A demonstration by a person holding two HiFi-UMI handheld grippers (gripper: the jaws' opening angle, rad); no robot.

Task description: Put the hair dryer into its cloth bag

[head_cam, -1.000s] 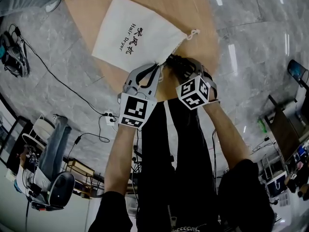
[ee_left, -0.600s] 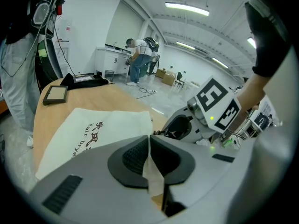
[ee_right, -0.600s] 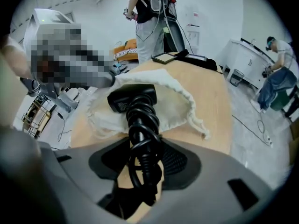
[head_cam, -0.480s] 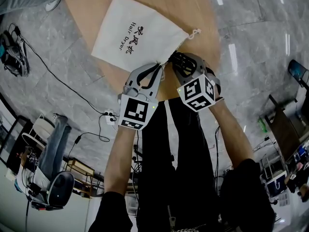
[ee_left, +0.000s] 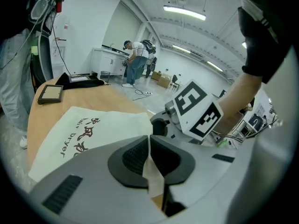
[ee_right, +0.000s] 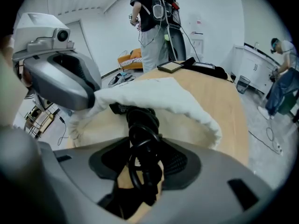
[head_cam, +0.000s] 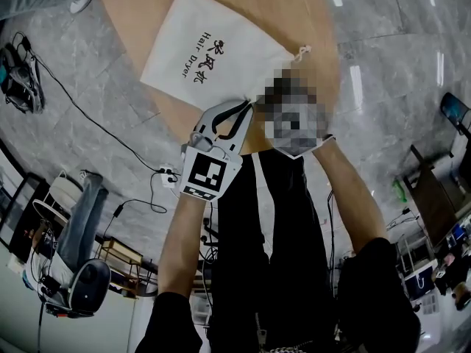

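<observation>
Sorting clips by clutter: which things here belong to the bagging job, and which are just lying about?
Job: cloth bag; black cord entering it; left gripper pinching its edge.
Lying about: framed panel; black bundle; power strip on floor.

Matt off-white woven cloth bag (head_cam: 213, 46) with black print, smooth pale wood desk (head_cam: 294, 13), glossy grey stone-look floor (head_cam: 390, 72), left gripper (ee_left: 148, 155) in matt grey plastic, ribbed black rubber pads (ee_left: 133, 157), slightly shiny black rubbery power cord (ee_right: 140, 134)

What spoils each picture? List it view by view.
Head view: mosaic patch beside the left tool, lamp glare streaks the floor. Left gripper view: fisheye bend, black corners. Right gripper view: the same, cord soft up close.
</observation>
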